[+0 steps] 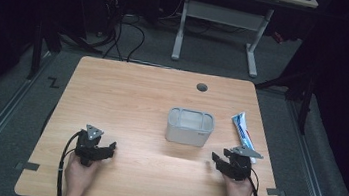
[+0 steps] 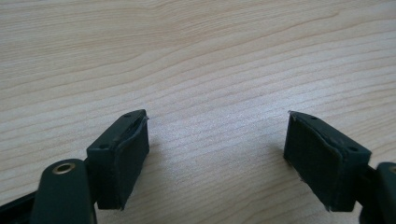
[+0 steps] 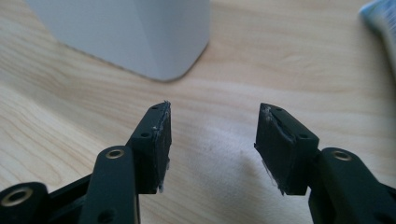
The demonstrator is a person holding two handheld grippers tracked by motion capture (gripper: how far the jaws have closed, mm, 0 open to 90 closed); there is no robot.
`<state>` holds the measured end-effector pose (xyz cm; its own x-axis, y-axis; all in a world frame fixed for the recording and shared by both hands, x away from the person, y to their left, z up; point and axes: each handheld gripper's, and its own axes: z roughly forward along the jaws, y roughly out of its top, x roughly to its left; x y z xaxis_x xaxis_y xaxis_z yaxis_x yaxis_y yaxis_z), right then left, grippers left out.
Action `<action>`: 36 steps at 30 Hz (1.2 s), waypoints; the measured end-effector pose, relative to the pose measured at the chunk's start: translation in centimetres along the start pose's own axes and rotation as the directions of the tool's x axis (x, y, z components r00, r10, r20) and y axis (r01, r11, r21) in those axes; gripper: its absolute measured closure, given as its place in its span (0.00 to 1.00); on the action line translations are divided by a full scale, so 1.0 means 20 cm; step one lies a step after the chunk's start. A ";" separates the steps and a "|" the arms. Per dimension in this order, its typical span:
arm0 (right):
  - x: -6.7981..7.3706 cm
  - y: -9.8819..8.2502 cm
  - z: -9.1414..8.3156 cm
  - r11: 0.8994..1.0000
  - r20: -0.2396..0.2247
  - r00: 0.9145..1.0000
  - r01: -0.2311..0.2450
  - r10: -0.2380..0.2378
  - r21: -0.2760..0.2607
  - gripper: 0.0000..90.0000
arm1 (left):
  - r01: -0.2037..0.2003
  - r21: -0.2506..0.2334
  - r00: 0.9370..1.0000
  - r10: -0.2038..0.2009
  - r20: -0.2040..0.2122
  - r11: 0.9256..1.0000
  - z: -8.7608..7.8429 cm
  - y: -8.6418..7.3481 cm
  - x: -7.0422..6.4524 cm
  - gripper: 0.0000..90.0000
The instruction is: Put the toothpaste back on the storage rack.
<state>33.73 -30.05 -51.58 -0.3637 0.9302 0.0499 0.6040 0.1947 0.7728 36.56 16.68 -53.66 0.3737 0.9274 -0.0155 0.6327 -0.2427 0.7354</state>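
On the table [image 1: 127, 97] nothing looks begun: toothpaste tube [image 1: 243, 129] lies beside the empty grey bin [image 1: 189, 127], untouched, while left tongs [image 1: 105, 149] and right tongs [image 1: 216, 159] rest near the front edge, both parted, holding nothing.

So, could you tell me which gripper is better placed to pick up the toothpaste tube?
The right gripper: the toothpaste tube lies just beyond it, right of the grey container. The left gripper rests open at the far side.

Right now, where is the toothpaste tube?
In the high view the toothpaste tube lies flat near the table's right edge, just right of the grey container and just beyond the right gripper.
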 end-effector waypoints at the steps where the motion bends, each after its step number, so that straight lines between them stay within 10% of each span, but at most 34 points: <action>1: 0.00 0.00 -0.01 1.000 -0.002 1.000 -0.002 0.002 -0.019 0.52 | 0.000 0.000 1.000 0.000 0.000 1.000 0.00 0.00 0.00 0.25; 36: -0.14 -0.02 -0.17 0.997 0.043 0.999 -0.018 0.021 -0.070 0.59 | -0.001 -0.001 1.000 0.001 -0.001 1.000 0.00 0.00 0.00 0.25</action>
<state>32.10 -33.89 -49.78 -0.3201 0.9466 0.0385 0.5594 0.1561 0.8140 36.56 16.69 -53.66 0.3736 0.9275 -0.0142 0.6318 -0.2432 0.7360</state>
